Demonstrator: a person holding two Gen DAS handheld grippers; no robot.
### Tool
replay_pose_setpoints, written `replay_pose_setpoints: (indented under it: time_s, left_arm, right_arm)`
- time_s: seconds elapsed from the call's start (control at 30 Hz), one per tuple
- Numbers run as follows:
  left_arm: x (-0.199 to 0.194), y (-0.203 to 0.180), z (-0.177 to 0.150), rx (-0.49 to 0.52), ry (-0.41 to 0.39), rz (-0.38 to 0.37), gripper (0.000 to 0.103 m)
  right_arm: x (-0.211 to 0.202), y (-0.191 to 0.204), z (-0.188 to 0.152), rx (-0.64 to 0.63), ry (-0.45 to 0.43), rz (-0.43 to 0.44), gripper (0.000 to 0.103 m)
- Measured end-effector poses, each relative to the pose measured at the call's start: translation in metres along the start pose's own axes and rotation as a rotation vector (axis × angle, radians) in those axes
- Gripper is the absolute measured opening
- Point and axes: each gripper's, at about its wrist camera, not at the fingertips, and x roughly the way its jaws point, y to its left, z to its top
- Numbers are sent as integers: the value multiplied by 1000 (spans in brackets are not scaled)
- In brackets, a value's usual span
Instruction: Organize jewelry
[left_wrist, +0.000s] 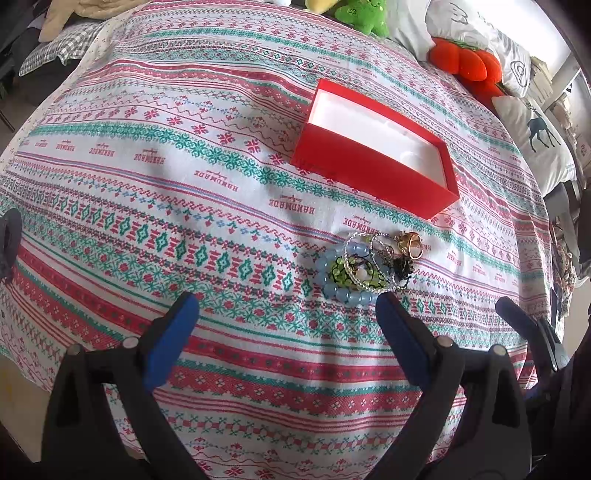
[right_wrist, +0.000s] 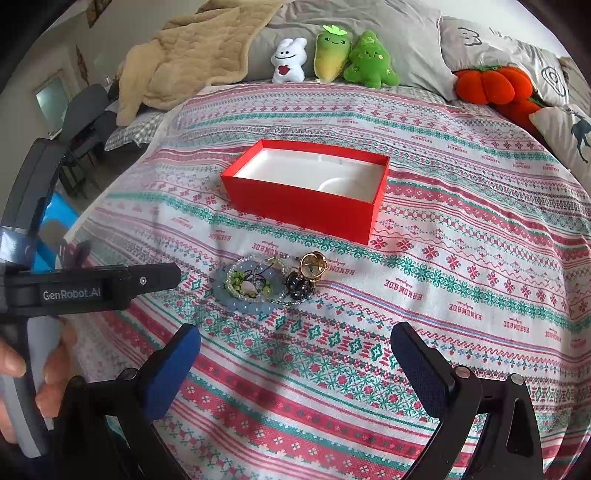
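A red box (left_wrist: 373, 168) with a white lining sits open and empty on a bed covered by a patterned cloth (left_wrist: 184, 192) in red, green and white bands. In the left wrist view the box lies in the upper right of centre; in the right wrist view it sits just above the middle of the frame.

The jewelry (left_wrist: 369, 264) lies in a small heap on the cloth, just below the box and apart from it: a pale blue bead bracelet (left_wrist: 334, 286), green beaded loops, a dark tangled piece and a gold ring (left_wrist: 412, 245) at the right side of the heap.

The left hand-held gripper (left_wrist: 286, 308) is spread wide with nothing between its blue pads; its right pad tip lies close to the lower edge of the heap. The right hand-held gripper (right_wrist: 295, 338) is also spread wide and empty, in the lower part of its frame, below the heap.

At the lower left edge of the right wrist view, fingers (right_wrist: 55, 373) grip a grey handle. Soft toys (right_wrist: 332, 55) and pillows line the top of the bed.
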Motion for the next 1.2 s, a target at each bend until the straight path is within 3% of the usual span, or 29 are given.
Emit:
replay_pose_setpoints:
  time_s: [0.2, 0.37, 0.53, 0.67, 0.83, 1.07, 1.2]
  left_arm:
    - [-1, 3, 0, -13, 2, -38, 92]
    - [-1, 7, 1, -37, 12, -72, 79]
    - [3, 5, 0, -46, 25, -78, 61]
    - [6, 3, 1, -53, 33, -100, 58]
    - [12, 0, 3, -85, 67, -149, 47]
    - [24, -7, 6, -110, 91, -181, 37]
    - [29, -10, 8, -124, 99, -189, 35]
  right_arm:
    - [2, -9, 1, 66, 18, 60, 103]
    - [13, -45, 0, 286, 77, 171, 102]
    - [19, -70, -2, 432, 94, 231, 79]
    - [26, -77, -3, 480, 116, 276, 73]
    - [35, -76, -3, 493, 147, 283, 59]
    - [50, -85, 0, 581, 149, 287, 58]
    - [55, -90, 11, 569, 130, 241, 58]
